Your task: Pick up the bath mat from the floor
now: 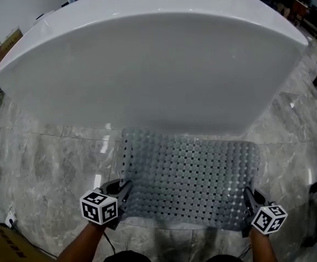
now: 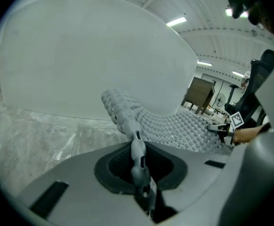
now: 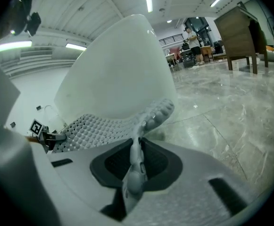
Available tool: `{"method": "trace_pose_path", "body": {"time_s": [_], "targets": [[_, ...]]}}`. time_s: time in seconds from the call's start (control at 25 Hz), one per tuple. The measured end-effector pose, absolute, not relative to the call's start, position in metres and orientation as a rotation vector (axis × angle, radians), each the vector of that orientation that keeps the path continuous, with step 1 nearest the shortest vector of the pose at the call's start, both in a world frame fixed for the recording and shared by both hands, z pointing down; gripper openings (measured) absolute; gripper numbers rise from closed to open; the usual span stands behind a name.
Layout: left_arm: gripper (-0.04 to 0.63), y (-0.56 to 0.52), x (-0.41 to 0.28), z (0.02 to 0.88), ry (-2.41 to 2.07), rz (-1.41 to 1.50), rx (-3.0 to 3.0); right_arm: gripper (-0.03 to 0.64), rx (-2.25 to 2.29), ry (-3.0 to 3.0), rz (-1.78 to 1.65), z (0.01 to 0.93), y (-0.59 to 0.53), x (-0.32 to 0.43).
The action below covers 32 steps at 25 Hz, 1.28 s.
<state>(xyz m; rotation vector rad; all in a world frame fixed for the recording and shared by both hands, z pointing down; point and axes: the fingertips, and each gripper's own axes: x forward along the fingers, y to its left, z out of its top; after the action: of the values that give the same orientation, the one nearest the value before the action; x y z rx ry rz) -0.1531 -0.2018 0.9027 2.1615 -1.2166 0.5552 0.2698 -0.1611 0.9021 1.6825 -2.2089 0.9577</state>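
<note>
**Condition.** The grey studded bath mat (image 1: 191,173) lies on the marble floor (image 1: 49,162), its far edge at the base of the white bathtub (image 1: 147,59). The left hand-held gripper (image 1: 125,190) is clenched on the mat's near left corner. The right hand-held gripper (image 1: 249,196) is clenched on the near right corner.

**Hazards (assessment).**
1. Each grip takes only a thin strip of the mat's edge. If the underside clings to the polished floor, a sharp pull will likely drag the edge out of the jaws.
2. If the 2 hand-held grippers rise unevenly, the mat may sag or fold toward 1 side.
3. The far edge may catch under the bathtub's overhang.

**View comparison.** The head view alone shows the whole mat and both corner positions. Only the left gripper view and the right gripper view show the mat's edge pinched between the jaws and curling up just beyond them.
</note>
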Motion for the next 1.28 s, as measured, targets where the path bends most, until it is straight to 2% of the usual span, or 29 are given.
{"method": "trace_pose_path", "body": {"time_s": [1.28], "targets": [[0.048, -0.165, -0.174, 0.576, -1.375, 0.359, 2.207, 0.049, 1.717, -2.337, 0.762, 0.568, -0.159, 0.243]]}}
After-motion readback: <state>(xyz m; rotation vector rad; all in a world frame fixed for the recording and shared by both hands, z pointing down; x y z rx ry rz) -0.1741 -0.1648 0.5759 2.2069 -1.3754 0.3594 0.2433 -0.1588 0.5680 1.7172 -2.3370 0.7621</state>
